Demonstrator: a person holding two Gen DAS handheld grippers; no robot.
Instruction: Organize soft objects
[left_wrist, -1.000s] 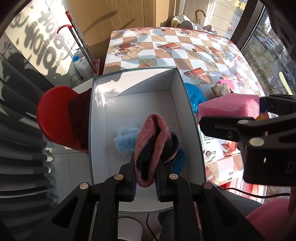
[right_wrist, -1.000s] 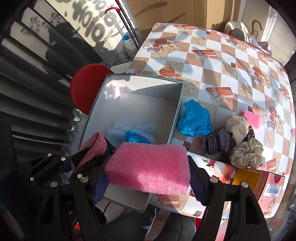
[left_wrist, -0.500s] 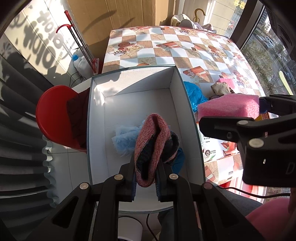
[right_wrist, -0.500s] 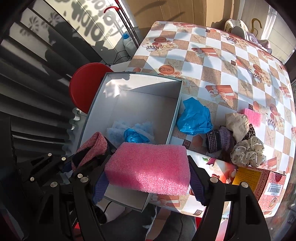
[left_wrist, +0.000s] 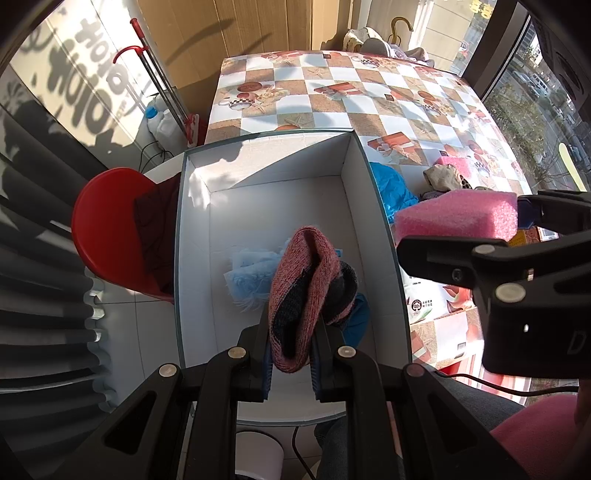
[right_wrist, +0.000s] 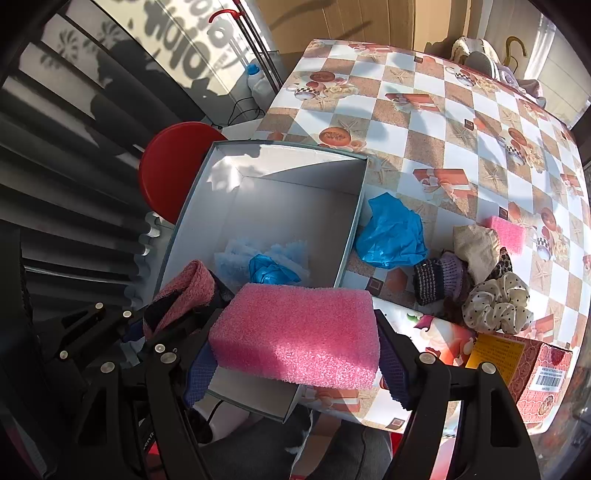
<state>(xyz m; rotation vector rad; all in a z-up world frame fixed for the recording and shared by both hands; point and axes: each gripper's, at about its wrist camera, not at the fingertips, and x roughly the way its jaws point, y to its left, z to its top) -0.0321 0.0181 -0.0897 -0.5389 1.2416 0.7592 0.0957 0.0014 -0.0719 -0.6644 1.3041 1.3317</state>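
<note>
Grippers hover above a white box (left_wrist: 192, 258): left gripper (left_wrist: 291, 363) pinches a pink knit sock (left_wrist: 301, 291); right gripper (right_wrist: 295, 354) clamps a pink foam sponge (right_wrist: 299, 339). Beyond, blue bag (right_wrist: 391, 232) and scrunchies (right_wrist: 495, 302) lie on the checkered table (right_wrist: 424, 122).

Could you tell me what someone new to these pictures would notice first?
Probably the big pink foam block clamped in the right gripper, held over the near right corner of the open white box. Next, the pink and dark knitted piece pinched in the left gripper above the box, where fluffy light blue fabric already lies. A heap of soft things around a polka-dot scrunchie waits on the checkered tablecloth.
</note>
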